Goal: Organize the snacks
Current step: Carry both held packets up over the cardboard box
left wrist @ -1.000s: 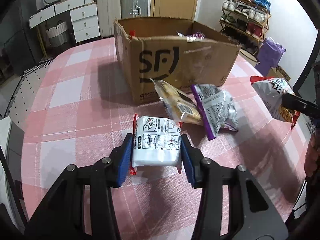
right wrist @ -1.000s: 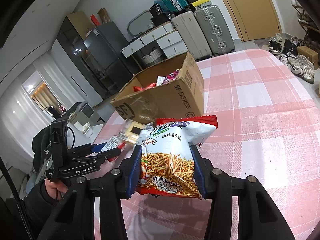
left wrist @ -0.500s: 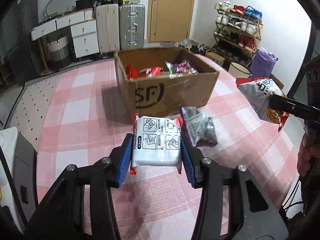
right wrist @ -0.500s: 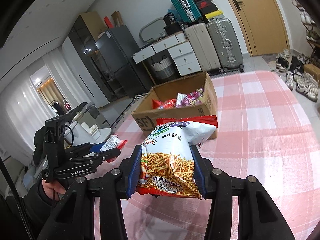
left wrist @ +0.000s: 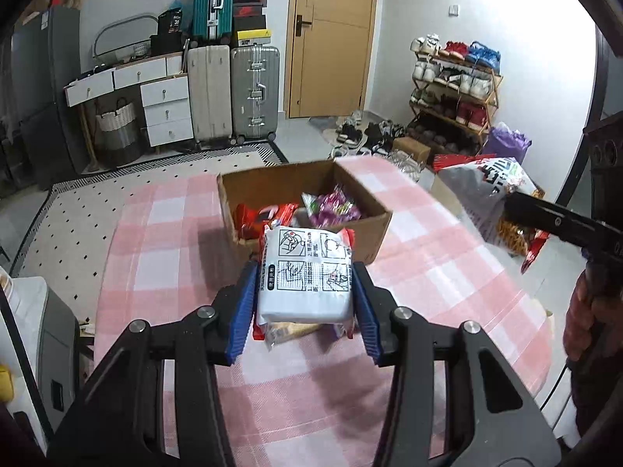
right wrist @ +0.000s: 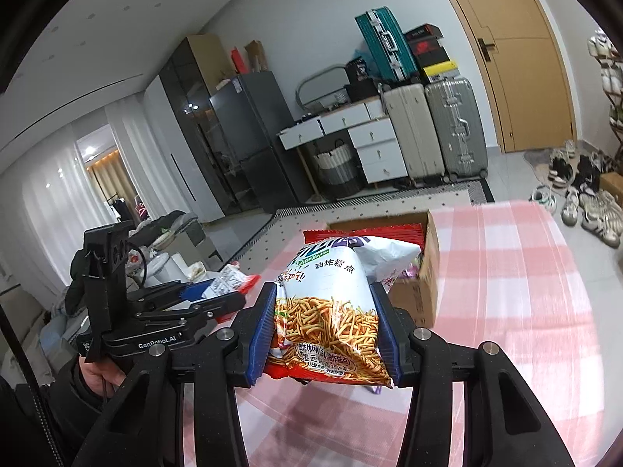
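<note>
Above the pink-checked tabletop I hold both tools clamped: left tool on a white noodle packet, right tool on a fried-stick snack bag. Risk: slick film slipping, or a drop missing the cardboard box

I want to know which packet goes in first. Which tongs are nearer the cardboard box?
Left, probably. The left tongs hold the white packet just before the cardboard box; the right tongs hold the noodle-snack bag off to its side.
</note>
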`<state>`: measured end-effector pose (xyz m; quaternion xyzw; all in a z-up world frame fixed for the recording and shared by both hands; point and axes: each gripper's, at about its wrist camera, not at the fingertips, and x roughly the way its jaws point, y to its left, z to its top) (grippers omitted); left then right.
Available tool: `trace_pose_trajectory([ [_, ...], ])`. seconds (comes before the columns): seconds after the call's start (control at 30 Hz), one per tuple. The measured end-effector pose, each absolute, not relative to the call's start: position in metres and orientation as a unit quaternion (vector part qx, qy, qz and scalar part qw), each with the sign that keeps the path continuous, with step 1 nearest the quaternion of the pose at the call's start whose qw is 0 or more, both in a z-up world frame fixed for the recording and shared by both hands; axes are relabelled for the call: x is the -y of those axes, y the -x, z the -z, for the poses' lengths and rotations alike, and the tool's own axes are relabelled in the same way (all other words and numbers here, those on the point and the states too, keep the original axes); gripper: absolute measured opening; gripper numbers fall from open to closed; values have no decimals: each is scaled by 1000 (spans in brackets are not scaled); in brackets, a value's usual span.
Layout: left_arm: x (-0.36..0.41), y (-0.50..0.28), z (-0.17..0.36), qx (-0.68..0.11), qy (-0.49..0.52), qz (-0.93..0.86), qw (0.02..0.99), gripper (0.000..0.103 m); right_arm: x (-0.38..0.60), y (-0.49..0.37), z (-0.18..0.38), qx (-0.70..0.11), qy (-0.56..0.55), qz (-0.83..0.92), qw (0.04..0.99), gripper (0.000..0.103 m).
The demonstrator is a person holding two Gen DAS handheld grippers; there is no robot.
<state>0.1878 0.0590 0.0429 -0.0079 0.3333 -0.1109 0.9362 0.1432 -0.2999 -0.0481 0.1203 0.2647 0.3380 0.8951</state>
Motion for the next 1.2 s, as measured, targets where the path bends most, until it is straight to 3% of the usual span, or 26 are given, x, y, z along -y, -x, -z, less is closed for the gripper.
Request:
trace_pose_trajectory([
  [0.7, -35, -255, -115, -330, -12, 97, 939, 44, 276, -197, -21, -237, -85, -351, 902, 47],
  [1.2, -29, -365, -79, -368, -9, 104, 924, 44, 241, -284, 6, -274, -63, -344, 896, 47],
])
